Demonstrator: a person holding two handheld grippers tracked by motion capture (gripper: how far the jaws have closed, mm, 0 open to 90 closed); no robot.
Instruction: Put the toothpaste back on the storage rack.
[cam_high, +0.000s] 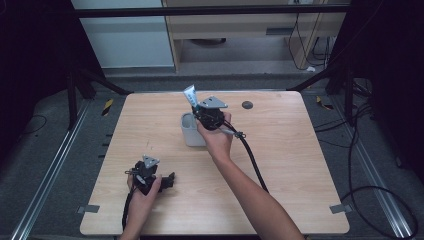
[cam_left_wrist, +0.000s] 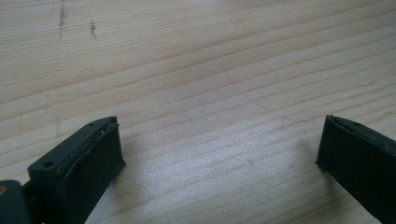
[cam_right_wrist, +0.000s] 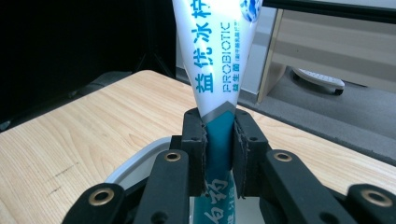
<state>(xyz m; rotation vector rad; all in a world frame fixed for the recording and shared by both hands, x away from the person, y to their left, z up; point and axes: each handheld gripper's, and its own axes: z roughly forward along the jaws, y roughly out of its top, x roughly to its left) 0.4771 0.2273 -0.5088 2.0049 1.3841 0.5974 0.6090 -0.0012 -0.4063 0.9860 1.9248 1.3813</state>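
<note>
My right tool (cam_right_wrist: 219, 154) is clamped on the toothpaste tube (cam_right_wrist: 215, 60), upright above the white cup (cam_high: 189, 131); lowering and release remain, I judge. My left tool (cam_left_wrist: 219, 158) rests wide open, empty, on the surface (cam_high: 280, 150).

One tube (cam_right_wrist: 215, 70) of toothpaste (white and teal) stands over one grey cup (cam_high: 190, 131). Two grippers: one (cam_high: 196, 111) at the cup, one (cam_high: 170, 181) well apart from it. One dark disc (cam_high: 247, 105) lies beyond the cup.
</note>
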